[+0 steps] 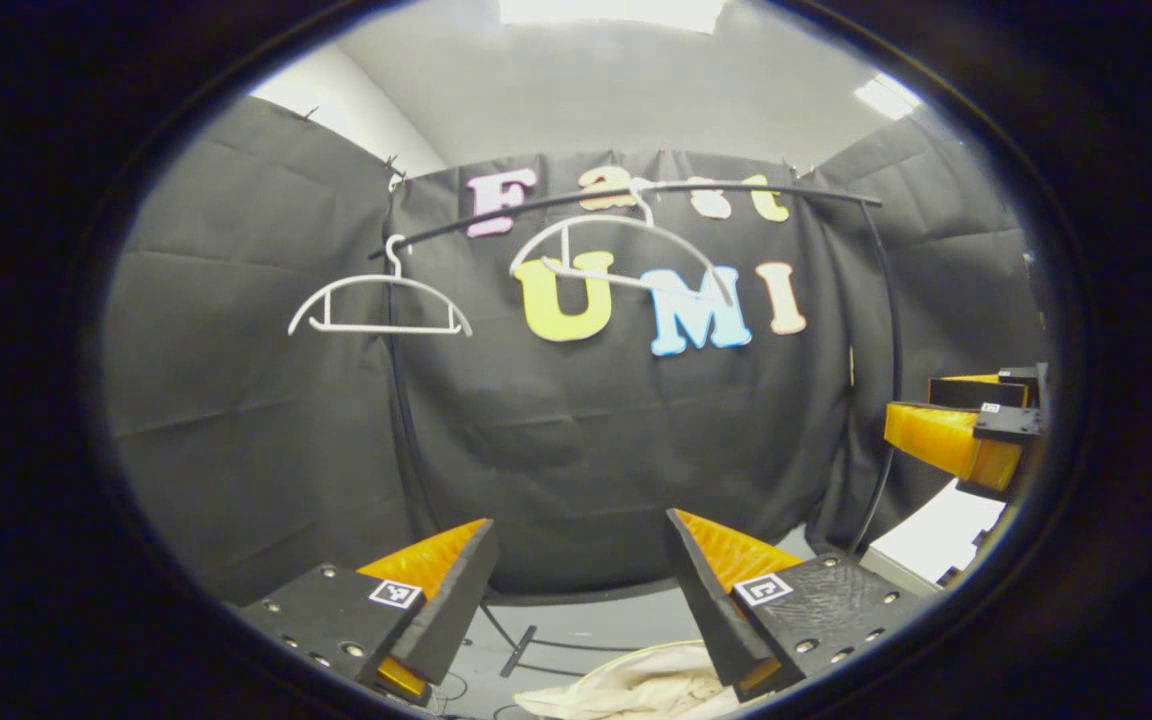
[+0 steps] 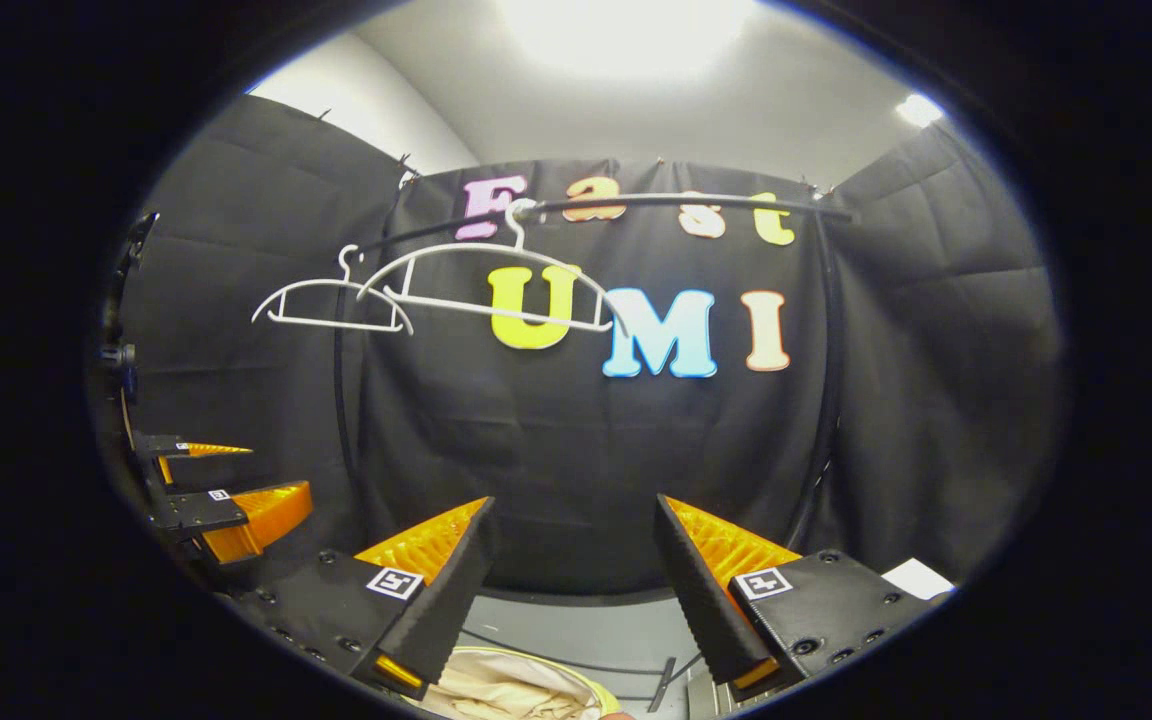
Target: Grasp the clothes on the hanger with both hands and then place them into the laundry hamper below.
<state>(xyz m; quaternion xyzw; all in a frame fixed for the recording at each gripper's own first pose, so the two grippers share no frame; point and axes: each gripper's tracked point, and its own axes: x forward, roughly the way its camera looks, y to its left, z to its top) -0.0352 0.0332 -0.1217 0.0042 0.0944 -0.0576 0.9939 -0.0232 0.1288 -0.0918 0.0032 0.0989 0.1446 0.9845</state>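
Black cloth walls close the booth on three sides, pale ceiling above with bright lights. Curved black rail (image 1: 636, 195) runs across the top of the back wall; two bare white hangers hang from it, the left hanger (image 1: 379, 300) level, the right hanger (image 1: 626, 255) tilted.

Left tongs (image 1: 581, 580): level, aimed at the back wall, fingers apart, nothing between them. Below them, at the bottom edge of the left gripper view, cream clothes (image 1: 646, 685) lie bunched inside the hamper's pale rim (image 1: 601, 668), over the grey floor (image 1: 586, 620).

Right tongs (image 2: 571, 570): same level pose, fingers apart, nothing held. Beneath them in the right gripper view the cream clothes (image 2: 496, 690) sit inside the hamper, its rim (image 2: 576, 678) showing a yellowish edge.

Each pair of tongs shows at the side of the other's view: right tongs (image 1: 976, 420) at the right edge of the left gripper view, left tongs (image 2: 226, 480) at the left edge of the right gripper view, both with fingers spread. White flat object (image 1: 936, 540) on the floor near the right wall; cannot tell what it is
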